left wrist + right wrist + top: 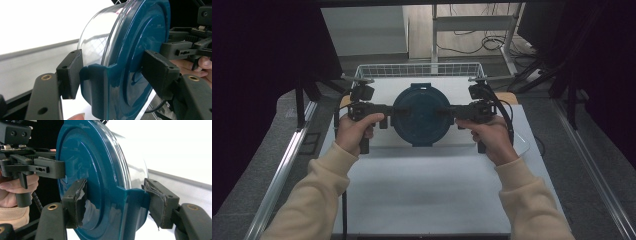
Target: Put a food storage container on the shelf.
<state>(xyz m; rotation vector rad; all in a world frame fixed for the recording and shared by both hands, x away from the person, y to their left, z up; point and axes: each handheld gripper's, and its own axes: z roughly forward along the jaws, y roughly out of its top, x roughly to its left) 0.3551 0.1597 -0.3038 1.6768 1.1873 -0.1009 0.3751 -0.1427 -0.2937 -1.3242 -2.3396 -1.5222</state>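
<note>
A round clear container with a teal lid (421,114) hangs above the white table (427,190), held between both grippers. My left gripper (389,113) clamps its left rim. In the left gripper view that gripper (115,72) is shut on the container (140,45), one pad on the lid's top and the other against the clear wall by a teal latch (96,85). My right gripper (453,113) clamps the opposite rim. In the right gripper view it (117,202) grips the container (100,170) the same way, and its pads (158,200) are frayed.
A white wire basket (419,70) stands at the table's far edge, just behind the container. A clear sheet (519,145) lies on the table under the hands. Dark curtains flank both sides, metal rails (287,165) run along the table, and cables lie on the floor behind.
</note>
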